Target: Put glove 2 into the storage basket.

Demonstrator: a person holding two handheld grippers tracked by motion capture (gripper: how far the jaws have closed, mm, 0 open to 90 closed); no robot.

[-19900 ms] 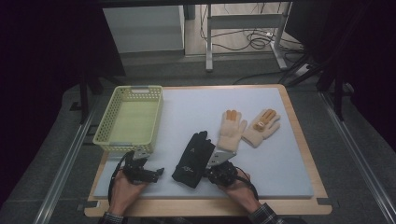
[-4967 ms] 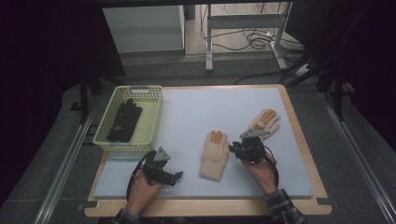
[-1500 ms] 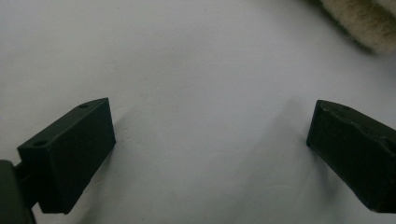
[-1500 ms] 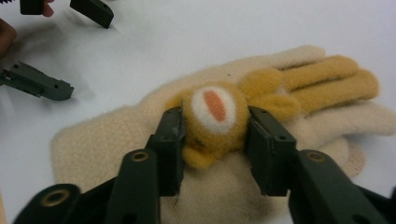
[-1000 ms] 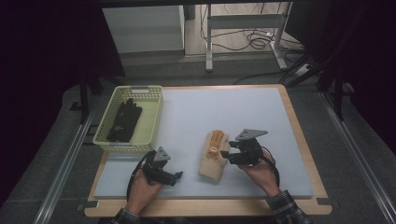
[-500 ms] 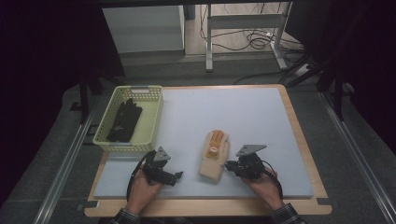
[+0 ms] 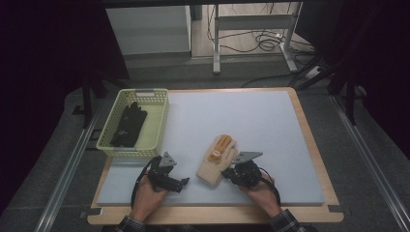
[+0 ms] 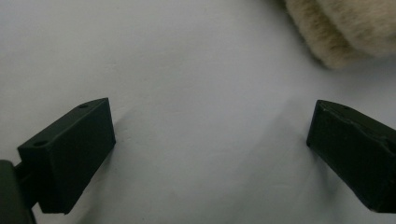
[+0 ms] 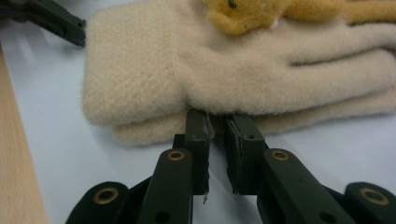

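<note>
Right gripper (image 7: 231, 170) meets the side edge of a stacked pair of cream gloves (image 7: 216, 161) on the pale blue mat (image 7: 251, 121), its jaws drawn nearly together, with only a thin gap left between them. In the right gripper view the tips (image 9: 215, 122) press into the fleece where the upper glove (image 9: 261, 70) overlaps the lower one; whether any fabric is actually pinched there cannot be told. The pair lies one atop the other near the table's front edge, orange fingertips (image 7: 223, 142) pointing away from the person, an arrangement that suggests sorting by pair. A yellow basket (image 7: 154, 126) at the mat's left rear corner already holds dark gloves (image 7: 128, 124), which fits that reading.

Both forearms enter from the bottom of the high view, hands wrapped around the tool handles. The right hand (image 7: 259, 188) angles its tool inward and low, nearly flat to the mat, as a sideways nip at a soft edge would require. The left hand (image 7: 147, 191) rests near the front, its tool pointing toward the cuff end of the pair. Left gripper (image 8: 210, 140) sits with jaws spread wide over bare mat, the fuzzy cuff (image 8: 343, 28) just beyond and off to one side, untouched, likely waiting to help lift.
</note>
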